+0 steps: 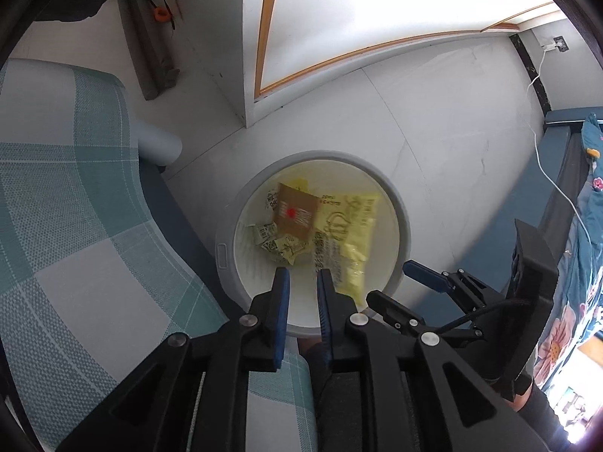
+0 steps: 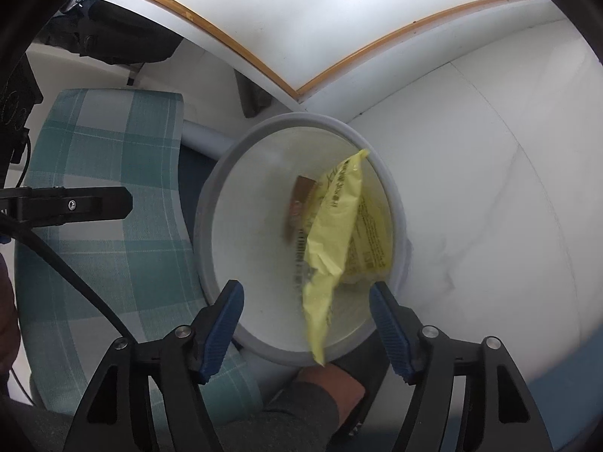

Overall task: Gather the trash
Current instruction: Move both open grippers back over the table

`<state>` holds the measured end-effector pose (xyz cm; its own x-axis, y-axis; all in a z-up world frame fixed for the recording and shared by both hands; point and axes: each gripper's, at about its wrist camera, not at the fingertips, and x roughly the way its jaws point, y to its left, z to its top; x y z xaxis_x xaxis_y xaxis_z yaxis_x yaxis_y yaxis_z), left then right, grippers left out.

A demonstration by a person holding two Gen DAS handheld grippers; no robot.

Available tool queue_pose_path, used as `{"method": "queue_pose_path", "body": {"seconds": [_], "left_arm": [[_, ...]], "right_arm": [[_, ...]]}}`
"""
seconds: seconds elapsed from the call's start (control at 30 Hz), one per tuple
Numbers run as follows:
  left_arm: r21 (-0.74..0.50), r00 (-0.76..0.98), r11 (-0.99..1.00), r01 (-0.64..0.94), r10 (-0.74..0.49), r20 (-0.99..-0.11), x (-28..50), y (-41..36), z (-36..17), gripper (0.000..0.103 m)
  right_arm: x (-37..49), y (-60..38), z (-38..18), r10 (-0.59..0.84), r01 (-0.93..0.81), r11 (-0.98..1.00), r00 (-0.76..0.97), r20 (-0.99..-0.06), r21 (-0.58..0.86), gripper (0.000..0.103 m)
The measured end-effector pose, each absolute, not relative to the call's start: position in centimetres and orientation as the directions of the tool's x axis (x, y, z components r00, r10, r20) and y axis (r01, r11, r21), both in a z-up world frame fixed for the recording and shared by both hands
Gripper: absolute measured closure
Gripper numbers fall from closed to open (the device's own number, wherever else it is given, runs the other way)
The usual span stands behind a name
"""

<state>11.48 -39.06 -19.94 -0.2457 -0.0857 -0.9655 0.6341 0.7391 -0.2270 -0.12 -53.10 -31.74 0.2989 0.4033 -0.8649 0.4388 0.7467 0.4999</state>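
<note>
Yellow plastic wrapper (image 2: 331, 241) is dropping into the round grey bin (image 2: 264, 128); I am holding my right gripper (image 2: 306, 301) open above it, my left gripper (image 1: 303, 282) slightly parted, empty.

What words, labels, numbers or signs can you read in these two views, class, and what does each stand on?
None can be read for certain.
Yellow wrapper in the white bin: dark print, too blurred to read.
Brown packet: white lines and a red spot, too small to read.
Small crumpled wrappers: dark printed marks, illegible.
</note>
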Motion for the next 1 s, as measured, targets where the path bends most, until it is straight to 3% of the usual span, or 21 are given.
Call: {"method": "queue_pose_path", "body": {"seconds": [0.13,0.33,0.53,0.9,1.0], "left_arm": [[-0.235,-0.226,0.744,0.626,-0.116,-0.967,11.2,-38.5,-18.5,0.062],[-0.196,-0.125,0.708,0.678,-0.152,-0.98,10.6,-38.2,-14.4,0.06],[-0.179,-0.006,0.728,0.661,-0.234,-0.972,10.2,-35.5,-8.9,0.049],[-0.213,0.169,0.78,0.589,-0.376,-0.911,8.8,-27.4,-0.3,0.048],[-0.219,0.229,0.797,0.562,-0.405,-0.885,8.4,-24.7,1.2,0.036]], "right_arm": [[-0.5,-53.5,-31.3,0.395,0.442,0.751,0.296,-0.87,0.491,0.033],[-1.6,-55.6,-27.6,0.298,0.452,0.772,0.364,-0.882,0.448,0.033],[-2.6,-58.2,-20.8,0.153,0.458,0.802,0.464,-0.872,0.384,0.033],[-3.1,-55.5,-5.6,-0.039,0.359,0.894,0.66,-0.75,0.269,0.032],[-3.1,-53.4,-2.1,-0.058,0.314,0.92,0.703,-0.709,0.236,0.032]]}}
